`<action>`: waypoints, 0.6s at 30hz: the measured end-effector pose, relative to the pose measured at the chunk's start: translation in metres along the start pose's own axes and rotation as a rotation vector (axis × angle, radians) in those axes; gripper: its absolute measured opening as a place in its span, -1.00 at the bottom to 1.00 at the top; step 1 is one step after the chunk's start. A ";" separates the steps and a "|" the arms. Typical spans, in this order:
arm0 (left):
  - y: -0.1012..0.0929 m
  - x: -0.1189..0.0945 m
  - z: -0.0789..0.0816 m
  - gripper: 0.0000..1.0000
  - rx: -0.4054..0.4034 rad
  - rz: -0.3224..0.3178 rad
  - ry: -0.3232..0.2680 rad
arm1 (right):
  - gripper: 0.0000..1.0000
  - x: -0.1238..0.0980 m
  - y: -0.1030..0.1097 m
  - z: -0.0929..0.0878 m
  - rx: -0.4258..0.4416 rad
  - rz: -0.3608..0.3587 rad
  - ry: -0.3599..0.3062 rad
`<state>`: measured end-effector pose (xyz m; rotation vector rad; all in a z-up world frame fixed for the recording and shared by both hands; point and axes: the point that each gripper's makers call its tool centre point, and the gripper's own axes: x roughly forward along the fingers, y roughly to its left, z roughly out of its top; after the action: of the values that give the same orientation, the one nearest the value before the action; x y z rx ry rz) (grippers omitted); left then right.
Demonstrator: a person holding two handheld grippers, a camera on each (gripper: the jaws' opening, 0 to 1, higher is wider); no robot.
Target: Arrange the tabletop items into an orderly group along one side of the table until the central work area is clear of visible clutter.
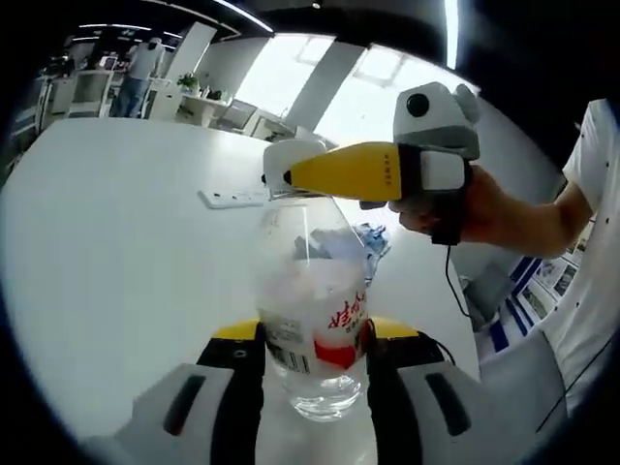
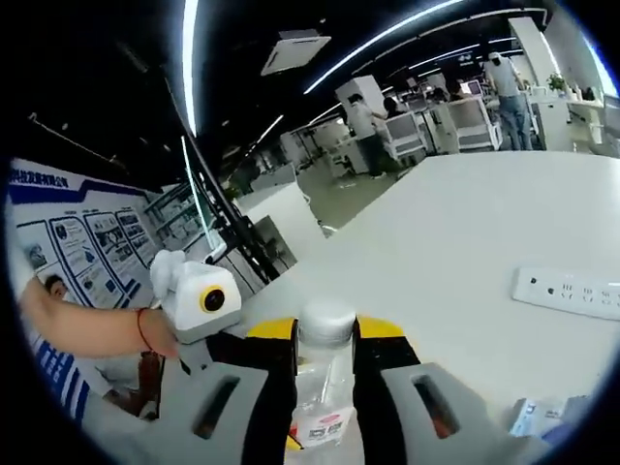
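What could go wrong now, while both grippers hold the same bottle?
Both grippers clamp one bottle: the left gripper at its lower body, the right gripper at the cap. If the hands pull different ways, the thin plastic may crumple or slip. If the cap loosens, any liquid inside could spill near the power strip.

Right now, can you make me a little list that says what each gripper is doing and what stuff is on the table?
left gripper: closed around the lower body of the clear bottle
right gripper: jaws either side of the bottle's white cap
bottle: clear plastic, red and white label, held by both grippers
power strip: white, lying flat on the table
table: white
blue and white packet: near the bottle, on the table
background: people standing by desks
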<state>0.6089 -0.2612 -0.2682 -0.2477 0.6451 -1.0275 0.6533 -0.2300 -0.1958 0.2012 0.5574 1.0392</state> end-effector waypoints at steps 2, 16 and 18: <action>-0.001 0.002 0.004 -0.20 0.024 0.003 -0.003 | -0.63 -0.005 0.001 0.004 -0.033 -0.001 -0.011; 0.002 0.019 0.032 -0.21 0.237 0.055 -0.033 | -0.62 -0.028 0.004 0.026 -0.337 -0.057 -0.095; 0.004 0.021 0.033 -0.21 0.258 0.062 -0.034 | -0.62 -0.029 0.004 0.027 -0.369 -0.066 -0.106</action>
<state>0.6389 -0.2810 -0.2521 -0.0189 0.4805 -1.0328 0.6533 -0.2501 -0.1616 -0.0873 0.2672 1.0422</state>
